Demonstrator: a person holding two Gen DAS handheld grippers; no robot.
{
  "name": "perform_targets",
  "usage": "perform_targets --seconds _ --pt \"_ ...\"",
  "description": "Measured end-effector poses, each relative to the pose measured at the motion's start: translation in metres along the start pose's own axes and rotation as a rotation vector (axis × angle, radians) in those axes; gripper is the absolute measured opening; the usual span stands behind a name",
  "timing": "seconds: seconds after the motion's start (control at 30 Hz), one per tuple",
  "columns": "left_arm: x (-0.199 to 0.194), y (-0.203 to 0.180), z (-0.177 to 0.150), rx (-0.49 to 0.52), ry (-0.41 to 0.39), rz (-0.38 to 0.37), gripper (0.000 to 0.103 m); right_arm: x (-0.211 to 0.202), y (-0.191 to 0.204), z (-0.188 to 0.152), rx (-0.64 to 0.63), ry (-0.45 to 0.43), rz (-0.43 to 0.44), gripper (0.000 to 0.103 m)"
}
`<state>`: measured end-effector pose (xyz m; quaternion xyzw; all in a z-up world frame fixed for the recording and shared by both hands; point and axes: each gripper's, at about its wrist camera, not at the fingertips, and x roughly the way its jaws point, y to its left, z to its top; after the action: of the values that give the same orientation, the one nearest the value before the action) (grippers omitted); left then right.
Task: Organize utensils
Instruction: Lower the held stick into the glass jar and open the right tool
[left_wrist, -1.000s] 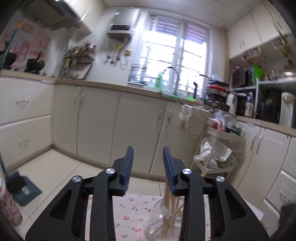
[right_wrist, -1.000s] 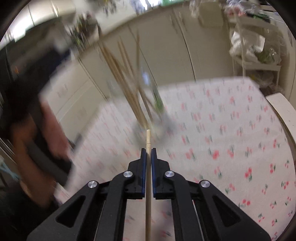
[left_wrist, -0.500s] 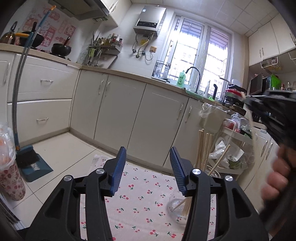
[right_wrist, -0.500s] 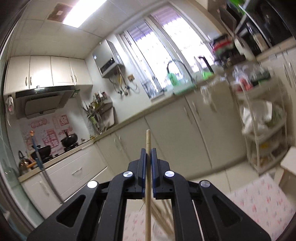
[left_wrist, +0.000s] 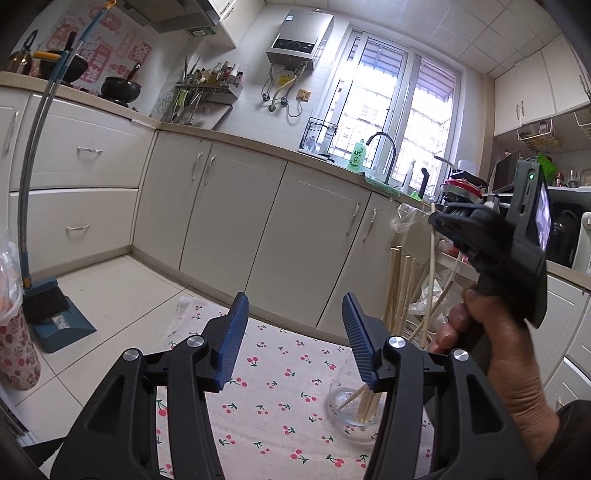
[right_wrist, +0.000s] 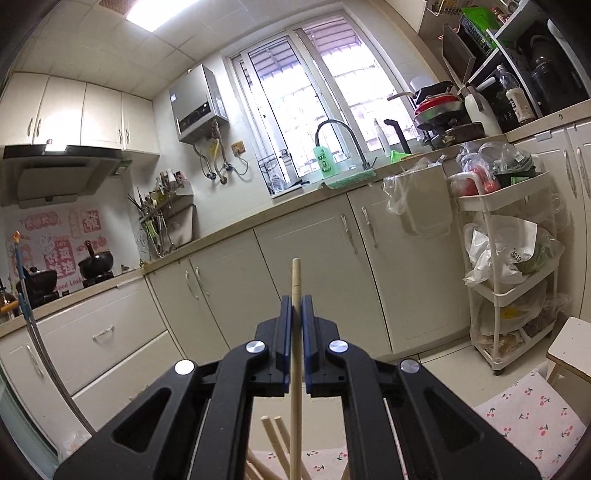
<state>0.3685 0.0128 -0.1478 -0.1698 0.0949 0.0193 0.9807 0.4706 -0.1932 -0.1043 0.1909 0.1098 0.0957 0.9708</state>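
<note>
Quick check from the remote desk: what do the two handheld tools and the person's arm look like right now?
Both tools, left and right, share one build: black plastic linkage arms, silver pivot screws, blue ribbed finger pads. The right one's body carries a small lit screen and a green light. A dark sleeve covers the right arm.

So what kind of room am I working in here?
A home kitchen, almost certainly. A sink tap stands under the window, a range hood hangs over black woks on the counter, and cream cabinets run along the walls.
</note>
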Motion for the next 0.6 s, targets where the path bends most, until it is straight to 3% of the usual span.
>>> perform_targets --seconds 0.6 --pt "0.008 0.003 -0.001 -0.010 0.022 0.018 0.055 -0.037 0.018 -0.032 -0.166 0.068 0.043 0.006"
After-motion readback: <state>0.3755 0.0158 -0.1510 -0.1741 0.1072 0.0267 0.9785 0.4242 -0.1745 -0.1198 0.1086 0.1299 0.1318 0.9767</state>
